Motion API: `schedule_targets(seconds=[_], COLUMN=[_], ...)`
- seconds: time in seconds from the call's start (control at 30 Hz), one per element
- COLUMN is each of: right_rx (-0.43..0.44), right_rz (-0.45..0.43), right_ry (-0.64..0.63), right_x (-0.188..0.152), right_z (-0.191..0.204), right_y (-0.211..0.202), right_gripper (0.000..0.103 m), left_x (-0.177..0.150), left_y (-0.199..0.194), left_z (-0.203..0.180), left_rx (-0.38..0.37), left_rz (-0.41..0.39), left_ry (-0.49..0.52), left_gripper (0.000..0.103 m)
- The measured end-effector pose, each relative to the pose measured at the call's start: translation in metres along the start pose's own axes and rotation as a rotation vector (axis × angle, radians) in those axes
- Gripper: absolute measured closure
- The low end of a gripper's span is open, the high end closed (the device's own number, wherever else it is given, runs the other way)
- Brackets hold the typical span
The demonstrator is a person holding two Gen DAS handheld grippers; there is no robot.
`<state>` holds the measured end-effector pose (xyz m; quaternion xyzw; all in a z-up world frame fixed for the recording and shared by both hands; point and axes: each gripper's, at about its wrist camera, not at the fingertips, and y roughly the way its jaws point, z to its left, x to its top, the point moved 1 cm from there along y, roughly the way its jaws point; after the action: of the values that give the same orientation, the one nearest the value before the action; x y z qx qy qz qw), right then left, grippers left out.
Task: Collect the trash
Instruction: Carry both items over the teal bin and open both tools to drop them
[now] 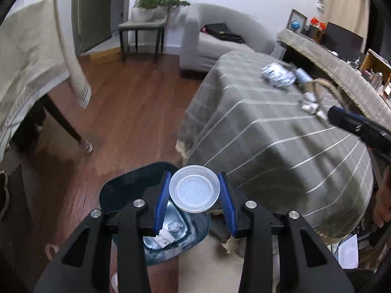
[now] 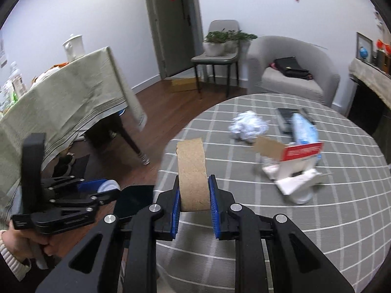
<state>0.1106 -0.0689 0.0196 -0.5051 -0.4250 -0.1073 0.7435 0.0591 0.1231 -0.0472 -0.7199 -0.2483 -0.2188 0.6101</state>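
Note:
My left gripper (image 1: 194, 174) is shut on a clear plastic cup (image 1: 194, 190), held just above an open trash bin (image 1: 158, 251) whose blue liner holds crumpled paper and scraps. In the right wrist view, my right gripper (image 2: 194, 178) is shut on a brown cardboard ring (image 2: 191, 171) over the near edge of the round table (image 2: 317, 232). Crumpled white paper (image 2: 248, 124), a blue packet (image 2: 304, 129) and a red-and-white carton (image 2: 300, 166) lie on the checked cloth. The left gripper (image 2: 110, 188) appears low on the left beside the bin's dark lid (image 2: 133, 200).
A dining table with a beige cloth (image 2: 68, 92) stands to the left. A grey armchair (image 2: 293, 73) with a black bag and a chair holding plants (image 2: 220, 48) are behind the round table. Wooden floor lies between them. A covered sideboard (image 1: 342, 66) runs along the right.

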Motion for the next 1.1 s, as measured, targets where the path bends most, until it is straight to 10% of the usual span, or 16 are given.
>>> schedule_targets(seconds=[1.1], right_rx=[0.171], right_rz=[0.307], right_ry=[-0.117], right_x=[-0.018], right_z=[0.140], right_y=[0.147], right_gripper=[0.082], left_x=[-0.090], left_y=[0.067], left_z=[0.123], left_rx=[0.016], left_rz=[0.355], left_ry=[-0.100], left_gripper=[0.051])
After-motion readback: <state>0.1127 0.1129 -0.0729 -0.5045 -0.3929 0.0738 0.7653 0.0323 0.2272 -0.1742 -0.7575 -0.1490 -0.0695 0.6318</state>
